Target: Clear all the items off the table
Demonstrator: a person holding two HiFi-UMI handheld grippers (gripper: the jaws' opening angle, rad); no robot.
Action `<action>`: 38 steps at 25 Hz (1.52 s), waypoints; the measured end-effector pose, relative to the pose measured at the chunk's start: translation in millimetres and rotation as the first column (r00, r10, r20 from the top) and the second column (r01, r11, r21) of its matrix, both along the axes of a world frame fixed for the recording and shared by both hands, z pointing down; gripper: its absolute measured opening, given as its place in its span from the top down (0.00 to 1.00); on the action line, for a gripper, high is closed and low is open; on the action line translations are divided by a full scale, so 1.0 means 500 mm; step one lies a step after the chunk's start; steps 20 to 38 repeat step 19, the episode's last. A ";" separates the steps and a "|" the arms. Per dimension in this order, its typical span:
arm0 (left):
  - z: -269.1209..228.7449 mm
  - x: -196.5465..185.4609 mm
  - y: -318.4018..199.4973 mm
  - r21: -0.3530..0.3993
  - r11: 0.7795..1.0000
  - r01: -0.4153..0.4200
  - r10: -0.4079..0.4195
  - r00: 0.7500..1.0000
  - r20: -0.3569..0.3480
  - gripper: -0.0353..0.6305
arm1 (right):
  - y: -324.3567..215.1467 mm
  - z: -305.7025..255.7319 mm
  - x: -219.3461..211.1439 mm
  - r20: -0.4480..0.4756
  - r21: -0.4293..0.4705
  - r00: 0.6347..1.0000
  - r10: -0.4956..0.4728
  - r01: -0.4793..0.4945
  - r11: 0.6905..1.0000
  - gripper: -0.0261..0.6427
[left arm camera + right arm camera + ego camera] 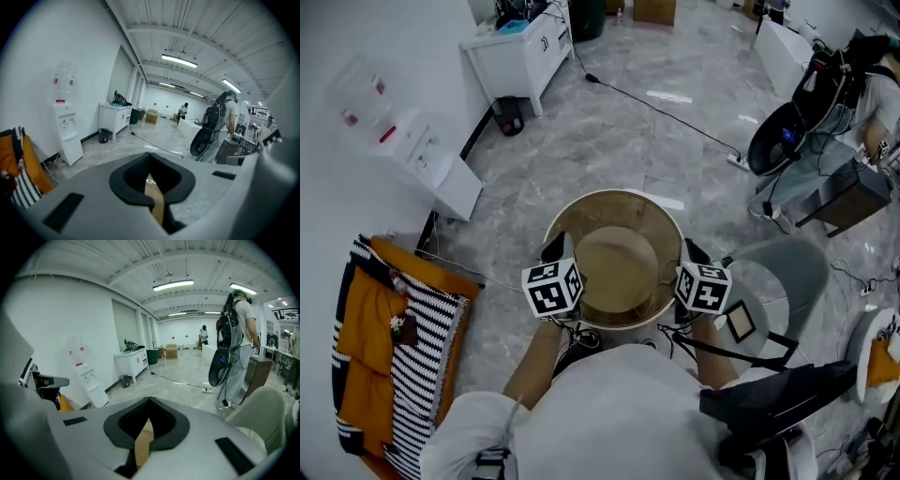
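The left tongs [554, 247] and the right tongs [694, 251] hold a round tan tub [617, 194] between them, each closed on the rim at its own side, so the tub hangs across the gap from one pair to the other with its open mouth facing up. The left gripper view shows the left tongs [151, 182] drawn nearly together, with only a thin tan strip of the tub's wall [155, 199] pinched between the jaws. The right gripper view shows the same for the right tongs [146, 426], clamped on the wall [142, 445] opposite. Below and beyond both tongs there is only the marble floor [609, 141]; no surface shows in any view, so the tub seems to be already lifted clear and on its way. A white water dispenser [431, 164] stands well beyond the left tongs, and an orange and striped cloth [394, 356] lies out to their left. The tub looks thin-walled and empty, so probably light, but a wall that thin is likely to flex, and a smooth rim may slip out of a narrow pinch. Gripping it at two opposite points of the rim, as now, seems the sound hold. Keeping both sides level should stop it swinging or twisting loose.
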State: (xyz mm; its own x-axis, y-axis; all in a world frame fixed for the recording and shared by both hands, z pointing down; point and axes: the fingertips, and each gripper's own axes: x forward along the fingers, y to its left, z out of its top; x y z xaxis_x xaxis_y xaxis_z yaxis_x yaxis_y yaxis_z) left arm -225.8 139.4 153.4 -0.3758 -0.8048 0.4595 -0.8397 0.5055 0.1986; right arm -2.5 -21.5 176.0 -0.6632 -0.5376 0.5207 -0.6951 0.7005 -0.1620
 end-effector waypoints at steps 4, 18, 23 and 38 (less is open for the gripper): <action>-0.006 0.014 0.021 0.003 1.000 0.029 -0.029 1.000 0.007 0.94 | 0.004 -0.010 0.013 0.017 0.003 1.000 -0.018 0.018 1.000 0.93; -0.001 0.002 -0.010 -0.007 1.000 -0.016 0.016 1.000 0.019 0.94 | -0.022 -0.022 0.010 0.027 0.028 1.000 -0.006 0.005 1.000 0.93; 0.001 0.001 -0.013 -0.008 1.000 -0.021 0.021 1.000 0.019 0.94 | -0.023 -0.021 0.010 0.026 0.029 1.000 -0.004 0.004 1.000 0.93; 0.001 0.001 -0.013 -0.008 1.000 -0.021 0.021 1.000 0.019 0.94 | -0.023 -0.021 0.010 0.026 0.029 1.000 -0.004 0.004 1.000 0.93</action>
